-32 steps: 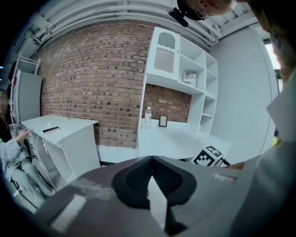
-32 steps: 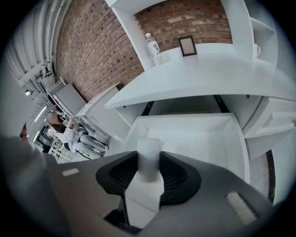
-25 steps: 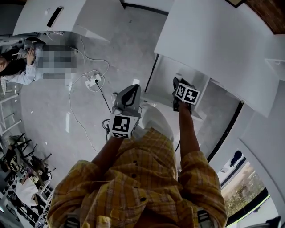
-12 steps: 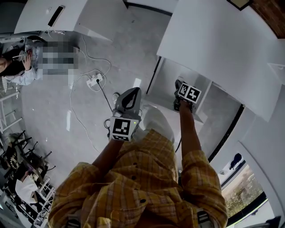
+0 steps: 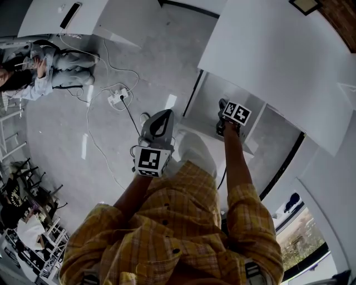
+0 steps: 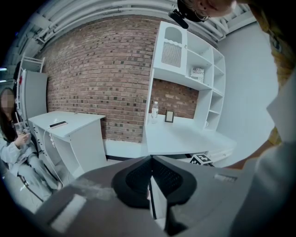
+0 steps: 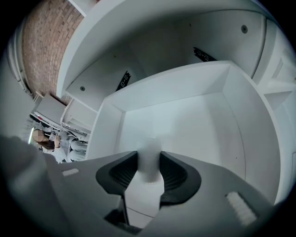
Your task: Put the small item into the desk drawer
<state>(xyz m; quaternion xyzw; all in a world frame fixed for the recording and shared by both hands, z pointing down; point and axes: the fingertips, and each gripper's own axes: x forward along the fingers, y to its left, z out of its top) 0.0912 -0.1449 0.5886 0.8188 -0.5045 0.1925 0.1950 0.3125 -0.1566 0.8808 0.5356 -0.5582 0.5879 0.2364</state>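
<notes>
The white desk's drawer [image 7: 194, 111] is pulled out, and its bare white inside fills the right gripper view. My right gripper [image 7: 149, 167] hangs over it, shut on a small white item [image 7: 149, 159] that stands pinched between the two dark pads. From the head view the right gripper [image 5: 225, 123] sits over the open drawer [image 5: 203, 103] under the desk top [image 5: 278, 50]; the item is hidden there. My left gripper [image 5: 158, 123] is held out over the floor, left of the drawer. Its jaws meet with nothing between them [image 6: 151, 178].
A person sits at the far left [image 5: 33, 69] beside another white desk [image 5: 83, 16]. A power strip with cables [image 5: 117, 99] lies on the grey floor. A white shelf unit [image 6: 189, 69] stands against a brick wall behind the desk.
Both grippers keep almost the same places; the right one stays over the drawer with the item in it. Only the head view has shifted slightly.
</notes>
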